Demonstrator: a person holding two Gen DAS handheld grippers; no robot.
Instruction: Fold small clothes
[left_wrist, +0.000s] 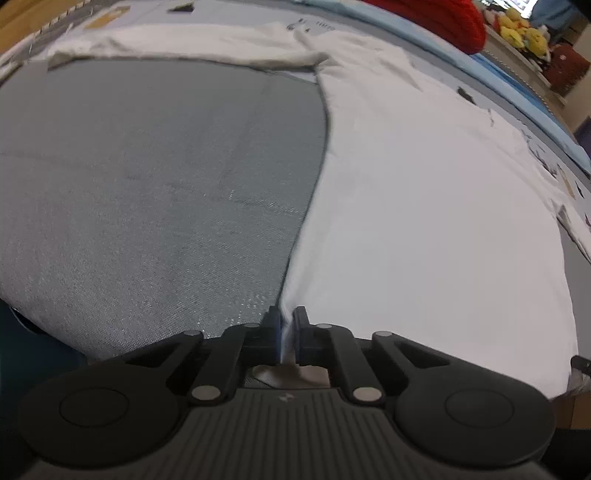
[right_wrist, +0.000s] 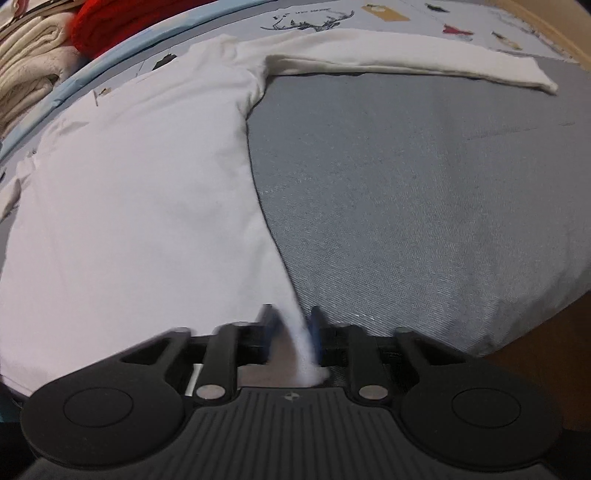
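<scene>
The white long-sleeved shirt lies flat on the grey surface, its long axis running straight ahead of both grippers — collar at the far end, sleeves spread sideways. The left gripper pinches one bottom corner; the right gripper is clamped on the other, hem bunched between its fingers.

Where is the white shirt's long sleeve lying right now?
In the right wrist view the sleeve stretches across the far right of the grey mat, extending from the white shirt toward the printed sheet's edge.
</scene>
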